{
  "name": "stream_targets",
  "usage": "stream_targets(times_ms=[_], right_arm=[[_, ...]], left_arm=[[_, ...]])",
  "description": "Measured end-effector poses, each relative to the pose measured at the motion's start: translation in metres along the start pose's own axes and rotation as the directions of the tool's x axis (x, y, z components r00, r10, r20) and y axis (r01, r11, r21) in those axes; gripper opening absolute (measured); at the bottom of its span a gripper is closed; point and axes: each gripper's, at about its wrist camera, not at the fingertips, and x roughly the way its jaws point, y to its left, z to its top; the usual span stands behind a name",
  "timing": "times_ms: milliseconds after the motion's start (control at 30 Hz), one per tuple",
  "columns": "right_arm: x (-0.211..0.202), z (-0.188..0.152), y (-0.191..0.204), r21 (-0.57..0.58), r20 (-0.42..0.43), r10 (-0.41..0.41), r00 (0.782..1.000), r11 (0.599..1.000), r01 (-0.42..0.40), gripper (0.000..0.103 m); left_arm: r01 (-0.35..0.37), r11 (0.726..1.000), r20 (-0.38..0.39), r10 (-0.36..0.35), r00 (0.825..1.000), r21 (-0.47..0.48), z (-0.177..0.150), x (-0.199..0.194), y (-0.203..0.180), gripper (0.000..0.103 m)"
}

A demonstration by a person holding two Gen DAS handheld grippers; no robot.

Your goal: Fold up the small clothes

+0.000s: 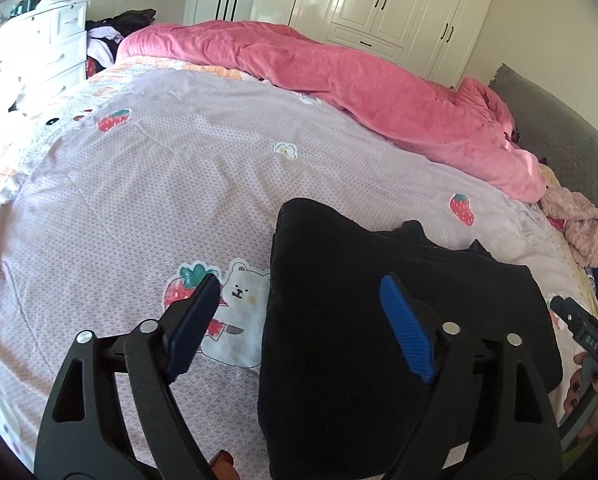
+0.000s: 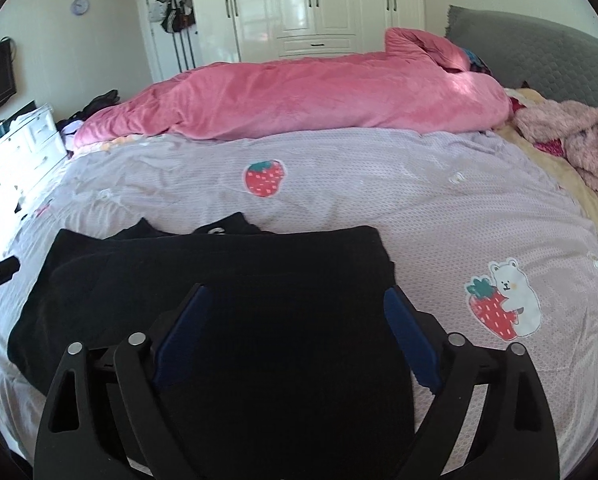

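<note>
Your black garment lies flat on the bed, on the light purple sheet with strawberries and little bears. It already looks folded, with more than one layer stacked up. A bit of black cloth pokes out past its far edge.

Your left tongs are spread wide and hold nothing. One blue pad is over the bear picture on the sheet, and the other blue pad is over the black cloth. So the left edge of the garment runs right between them. I cannot tell whether the tips touch the cloth or hang just above it.

Your right tongs are spread wide too, and hold nothing. The black garment fills the gap between them, and its right edge is close to the right pad.

The garment lies just ahead of both tongs. Its long side seems to run left to right, from one of your hands to the other. Your left hand is nearest the left edge, and your right hand is nearest the right edge. Neither is closer overall.

If you want one more fold, I think each hand should pinch the near edge on its own side. The pink blanket is well away from the garment.
</note>
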Motion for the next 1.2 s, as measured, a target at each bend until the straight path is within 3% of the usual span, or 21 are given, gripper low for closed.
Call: stream_targets(times_ms=[33,267,767,1000,1200], right_arm=[[-0.002,0.000,0.004,-0.007,0.003,0.008,1.000,1.000,-0.008,0.092],[-0.016,-0.009,0.046,-0.078,0.014,0.073,0.997,0.994,-0.072,0.094],[-0.020,-0.036,0.135,-0.206,-0.031,0.182,0.983,0.961,-0.184,0.096],[-0.019,-0.055,0.181,-0.319,-0.060,0.199,0.978,0.925,-0.208,0.096],[-0.017,-0.067,0.207,-0.346,-0.100,0.231,0.968,0.904,-0.251,0.096]], left_arm=[[-0.003,1.000,0.004,0.003,1.000,-0.002,0.000,-0.001,0.001,0.089],[-0.009,1.000,0.014,0.010,1.000,-0.029,0.004,-0.006,0.011,0.093],[-0.041,0.997,0.031,0.043,0.999,-0.066,0.010,-0.016,0.031,0.093],[-0.051,0.997,-0.002,0.051,0.999,-0.065,0.010,-0.011,0.038,0.093],[-0.068,0.996,-0.018,0.068,0.998,-0.055,0.009,-0.006,0.040,0.093]])
